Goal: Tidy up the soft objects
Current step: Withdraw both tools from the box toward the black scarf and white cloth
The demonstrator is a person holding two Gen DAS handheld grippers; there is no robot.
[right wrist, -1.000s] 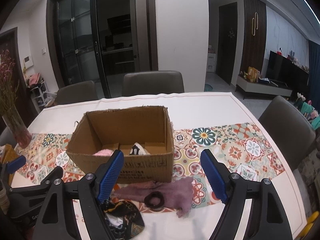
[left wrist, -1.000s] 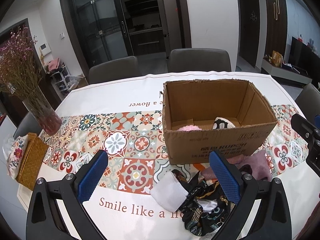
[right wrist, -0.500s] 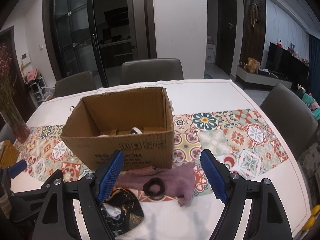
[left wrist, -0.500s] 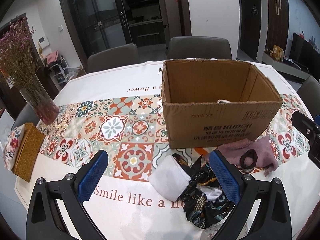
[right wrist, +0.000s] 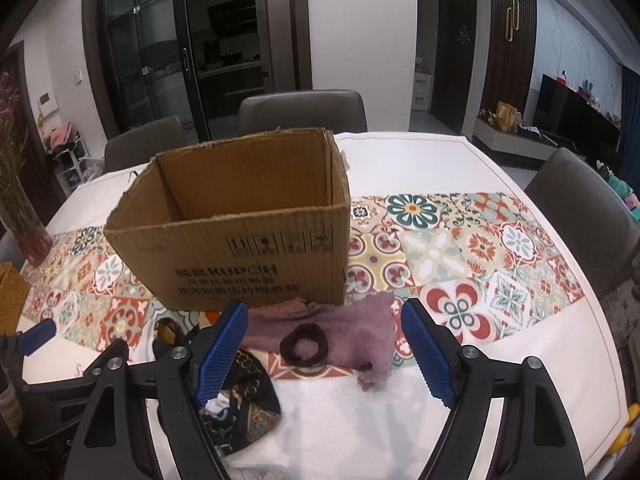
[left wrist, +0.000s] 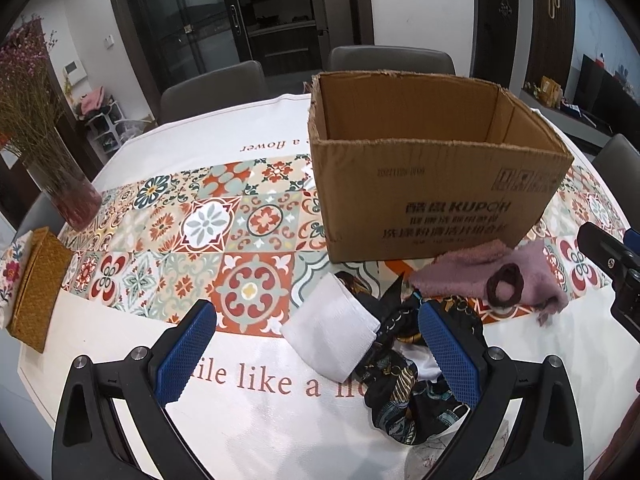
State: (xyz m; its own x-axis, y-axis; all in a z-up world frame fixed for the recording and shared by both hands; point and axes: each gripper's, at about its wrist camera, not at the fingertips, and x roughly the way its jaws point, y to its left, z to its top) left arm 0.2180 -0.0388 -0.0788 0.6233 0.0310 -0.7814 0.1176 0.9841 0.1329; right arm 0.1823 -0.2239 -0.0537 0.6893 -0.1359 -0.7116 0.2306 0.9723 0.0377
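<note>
Both tongs stand wide apart and empty: left tongs (left wrist: 316, 356) above the folded white cloth (left wrist: 330, 336) and dark patterned scarf (left wrist: 412, 384), right tongs (right wrist: 324, 354) above the mauve towel (right wrist: 340, 332) bearing a dark hair tie (right wrist: 302, 345). All lie on the table (right wrist: 440, 160) before the cardboard box (right wrist: 240, 236). Risk: closing on the towel may drop the loose tie; scarf folds may drag the cloth. Towel's long axis runs along the box front.

Towel (right wrist: 320, 320) before box (right wrist: 240, 240); hair tie (right wrist: 303, 344) on towel; scarf (left wrist: 408, 380) left.
</note>
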